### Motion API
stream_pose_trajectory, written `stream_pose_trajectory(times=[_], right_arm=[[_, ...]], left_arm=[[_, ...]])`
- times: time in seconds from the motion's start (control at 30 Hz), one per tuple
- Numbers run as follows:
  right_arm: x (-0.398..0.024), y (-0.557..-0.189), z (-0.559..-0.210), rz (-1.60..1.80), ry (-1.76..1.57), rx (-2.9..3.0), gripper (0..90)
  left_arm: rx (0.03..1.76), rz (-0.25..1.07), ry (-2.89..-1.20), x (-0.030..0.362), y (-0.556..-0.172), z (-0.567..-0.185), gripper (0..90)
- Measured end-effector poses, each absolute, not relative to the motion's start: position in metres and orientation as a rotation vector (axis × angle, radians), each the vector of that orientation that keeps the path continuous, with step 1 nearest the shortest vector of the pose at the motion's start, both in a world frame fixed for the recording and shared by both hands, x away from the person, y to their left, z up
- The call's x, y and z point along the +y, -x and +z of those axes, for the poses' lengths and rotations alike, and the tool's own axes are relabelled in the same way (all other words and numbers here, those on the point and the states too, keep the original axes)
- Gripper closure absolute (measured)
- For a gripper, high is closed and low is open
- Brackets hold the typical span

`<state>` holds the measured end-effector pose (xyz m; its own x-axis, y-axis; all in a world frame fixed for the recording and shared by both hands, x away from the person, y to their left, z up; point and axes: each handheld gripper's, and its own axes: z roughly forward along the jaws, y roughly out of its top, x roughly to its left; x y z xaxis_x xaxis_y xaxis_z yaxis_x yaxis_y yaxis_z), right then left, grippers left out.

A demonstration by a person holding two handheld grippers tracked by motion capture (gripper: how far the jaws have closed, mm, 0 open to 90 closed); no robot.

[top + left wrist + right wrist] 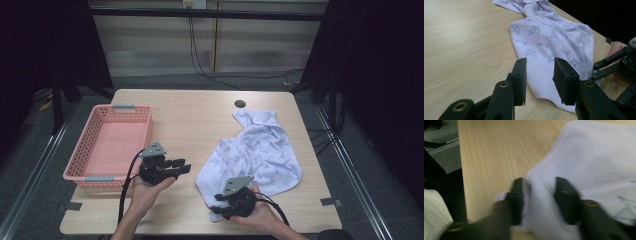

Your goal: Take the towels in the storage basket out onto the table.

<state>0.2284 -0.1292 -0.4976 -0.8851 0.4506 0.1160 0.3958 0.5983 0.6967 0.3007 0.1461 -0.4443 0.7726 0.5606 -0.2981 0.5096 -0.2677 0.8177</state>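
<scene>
Lying across the right half of a wooden table (200,120), crumpled: a white printed cloth (260,150). Sitting at the left edge, a pink basket (82,160). Hovering partly open over bare wood beside the cloth, gripping nothing: the left gripper (539,75). Straddling the cloth's near corner (2 jaws apart, picture blurred, grip uncertain): the right gripper (537,195).

The basket (111,145) sits at the table's (190,125) left edge, the towel (255,150) well apart on the right
</scene>
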Motion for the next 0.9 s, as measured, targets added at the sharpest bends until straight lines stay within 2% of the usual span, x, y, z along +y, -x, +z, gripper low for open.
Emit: stream_pose_trajectory(times=[0.07, 0.13, 0.23, 0.4, 0.47, 0.57, 0.73, 0.9], right_arm=[[-0.135, -0.228, -0.497, 1.17, -0.729, 2.751, 76.2], [-0.14, -0.229, -0.495, 1.175, -0.747, 2.775, 79.6], [-0.155, -0.235, -0.479, 1.347, -0.795, 2.748, 80.2], [-0.19, -0.25, -0.417, 1.548, -0.81, 2.509, 80.3], [-0.201, -0.258, -0.403, 1.563, -0.835, 2.449, 80.3], [-0.225, -0.276, -0.391, 1.562, -0.914, 2.34, 80.3], [-0.257, -0.307, -0.413, 1.481, -1.086, 2.262, 80.3], [-0.275, -0.315, -0.451, 1.454, -1.216, 2.265, 80.1]], left_arm=[[0.811, 0.057, -1.926, 0.145, -0.301, -0.445, 62.9], [0.81, 0.056, -1.933, 0.144, -0.302, -0.446, 63.0], [0.803, 0.051, -1.936, 0.144, -0.303, -0.446, 62.7], [0.801, 0.035, -1.915, 0.142, -0.306, -0.446, 60.5], [0.789, 0.024, -1.901, 0.138, -0.307, -0.447, 59.1], [0.777, 0.029, -1.923, 0.124, -0.311, -0.45, 52.9], [0.713, -0.007, -1.955, 0.09, -0.322, -0.462, 48.6], [0.711, -0.098, -2.014, 0.074, -0.328, -0.485, 58.5]])
